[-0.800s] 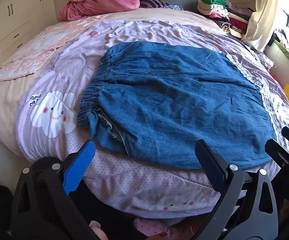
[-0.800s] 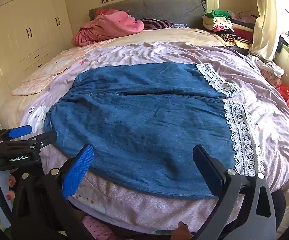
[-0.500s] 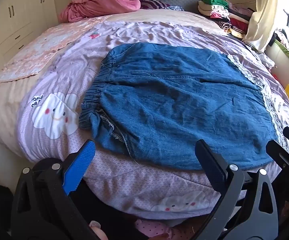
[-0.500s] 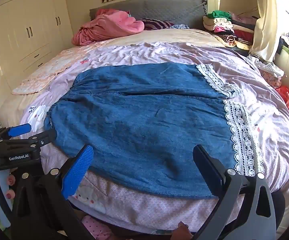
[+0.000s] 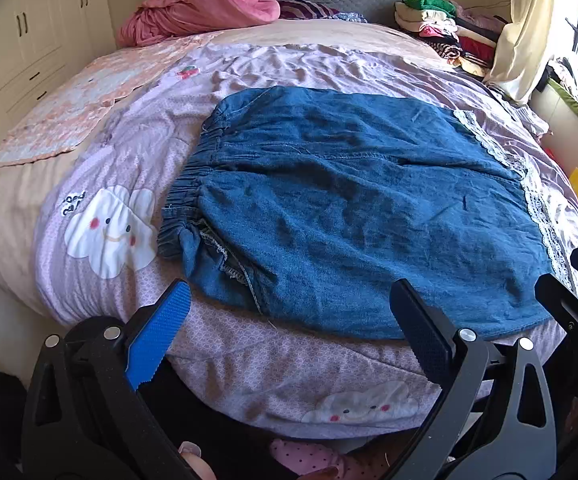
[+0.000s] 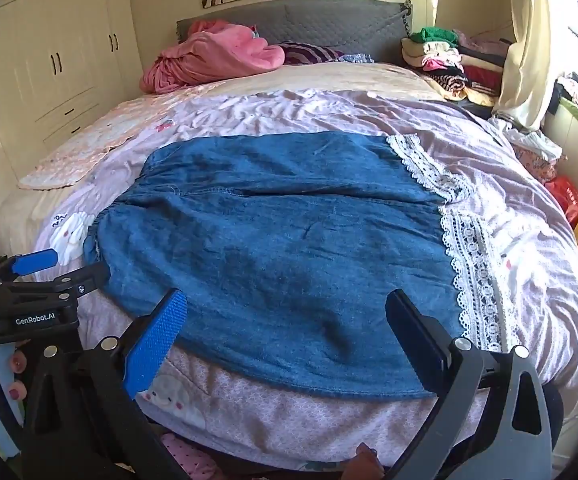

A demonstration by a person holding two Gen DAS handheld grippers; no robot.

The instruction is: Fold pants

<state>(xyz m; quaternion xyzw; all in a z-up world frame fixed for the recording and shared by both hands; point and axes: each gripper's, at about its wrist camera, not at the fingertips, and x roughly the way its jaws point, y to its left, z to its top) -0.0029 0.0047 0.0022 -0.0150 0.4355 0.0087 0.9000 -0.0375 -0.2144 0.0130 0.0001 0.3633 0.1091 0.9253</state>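
Still pre-fold: denim pants [image 5: 353, 216] spread flat on bed [image 5: 249, 360]; left hand-held gripper [image 5: 289, 324] and right hand-held gripper [image 6: 285, 328] wide open, empty. Next, probably pinch near edge.

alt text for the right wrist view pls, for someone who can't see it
Blue denim pants with white lace hems lie spread flat on a lilac bedspread. The open right gripper hovers over their near edge, holding nothing, with the left gripper at the waistband side.
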